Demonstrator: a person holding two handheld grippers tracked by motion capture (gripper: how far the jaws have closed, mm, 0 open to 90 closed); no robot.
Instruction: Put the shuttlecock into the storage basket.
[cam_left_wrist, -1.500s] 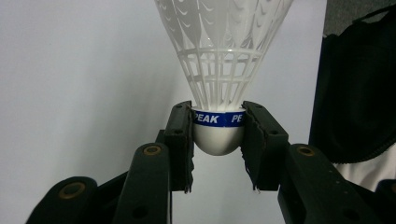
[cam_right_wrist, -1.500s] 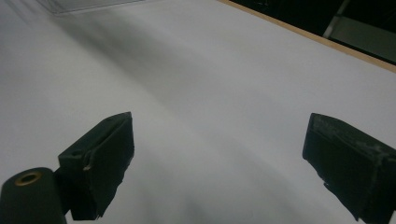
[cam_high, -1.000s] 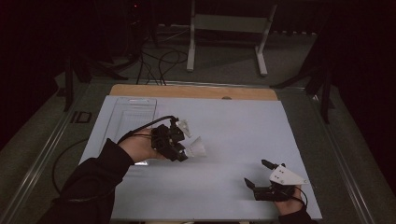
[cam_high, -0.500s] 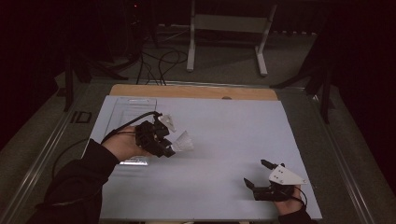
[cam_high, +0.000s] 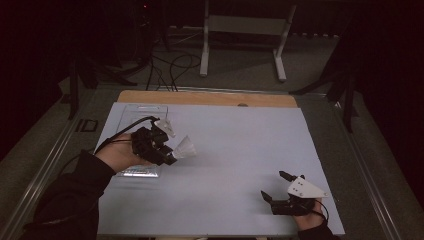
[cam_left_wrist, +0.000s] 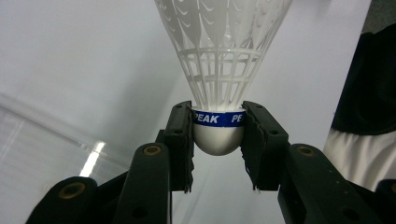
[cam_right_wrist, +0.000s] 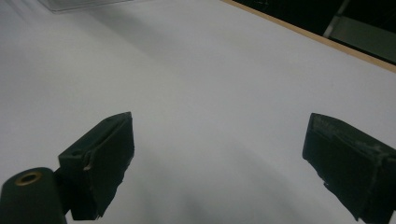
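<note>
A white plastic shuttlecock with a blue band marked PEAK has its rounded cork clamped between the two black jaws of my left gripper. In the high view the left gripper hovers over the left part of the white table sheet, and the shuttlecock points its skirt to the right. My right gripper rests near the front right corner of the sheet, jaws wide apart and empty. The right gripper view shows its jaws spread over bare white sheet.
A clear plastic tray lies on the left side of the sheet, partly under my left hand. A wooden table edge runs along the far side. Beyond it stand a white metal stand and floor cables.
My left gripper has carried the shuttlecock leftward, toward the clear tray. The right gripper has stayed where it was.
</note>
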